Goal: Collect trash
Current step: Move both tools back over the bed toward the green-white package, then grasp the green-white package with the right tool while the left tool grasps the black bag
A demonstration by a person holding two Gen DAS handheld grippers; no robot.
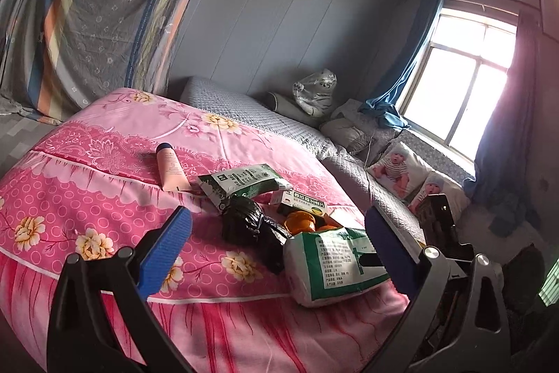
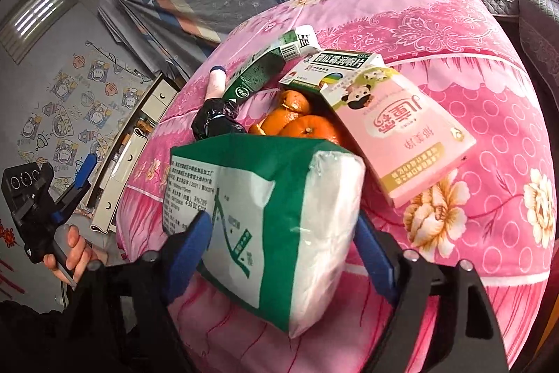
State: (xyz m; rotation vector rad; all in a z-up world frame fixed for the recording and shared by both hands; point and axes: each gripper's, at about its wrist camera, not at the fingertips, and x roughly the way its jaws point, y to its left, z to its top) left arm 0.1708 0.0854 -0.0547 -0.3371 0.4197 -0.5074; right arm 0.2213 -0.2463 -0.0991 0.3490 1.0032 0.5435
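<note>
Tongs on the right (image 2: 283,254) straddle the green-and-white tissue pack (image 2: 279,215); their blue pads sit at its two sides, though whether they press it I cannot tell. The left tongs (image 1: 276,243) stand wide with nothing between them, above the pink flowered quilt (image 1: 104,191) on the bed. In the right wrist view a hand (image 2: 71,256) grips the left tongs' handle beyond the quilt's edge. Just past the tissue pack lie orange peels (image 2: 297,123), with a crumpled black plastic bag (image 1: 249,222) beside them. A pink carton (image 2: 405,135) leans over the peels, touching a white medicine box (image 2: 335,67). A green-and-white carton (image 2: 265,69) lies behind, and a beige tube (image 1: 171,172) rests farther out on the quilt. A grey mattress cover (image 1: 244,107) extends toward the window (image 1: 464,83).
</note>
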